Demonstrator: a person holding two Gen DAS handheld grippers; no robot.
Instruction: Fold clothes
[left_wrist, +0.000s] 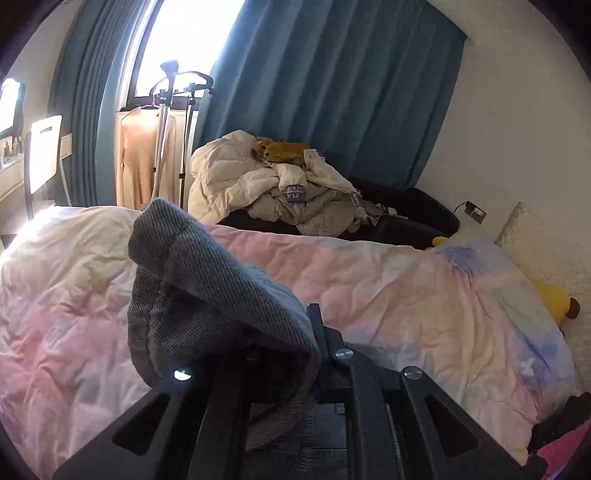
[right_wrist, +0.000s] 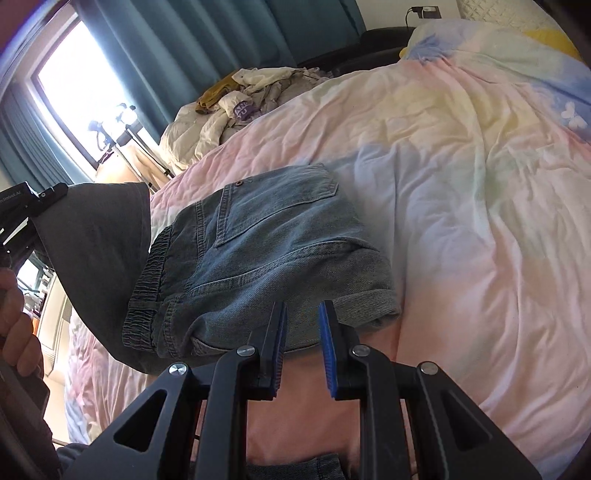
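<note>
A pair of blue denim shorts (right_wrist: 266, 243) lies folded on the pastel quilt (right_wrist: 461, 184). My right gripper (right_wrist: 303, 332) is open and empty, its blue pads just at the near hem of the shorts. My left gripper (left_wrist: 258, 350) is shut on a dark grey ribbed garment (left_wrist: 207, 280) and holds it lifted above the bed. That garment also shows in the right wrist view (right_wrist: 99, 258), hanging over the waistband end of the shorts. The left fingertips are hidden by the cloth.
A heap of cream jackets and a mustard garment (left_wrist: 273, 181) sits on a dark sofa beyond the bed. A clothes rack (left_wrist: 166, 147) stands by the window. A yellow plush toy (left_wrist: 554, 299) and pillow lie at the bed's right end.
</note>
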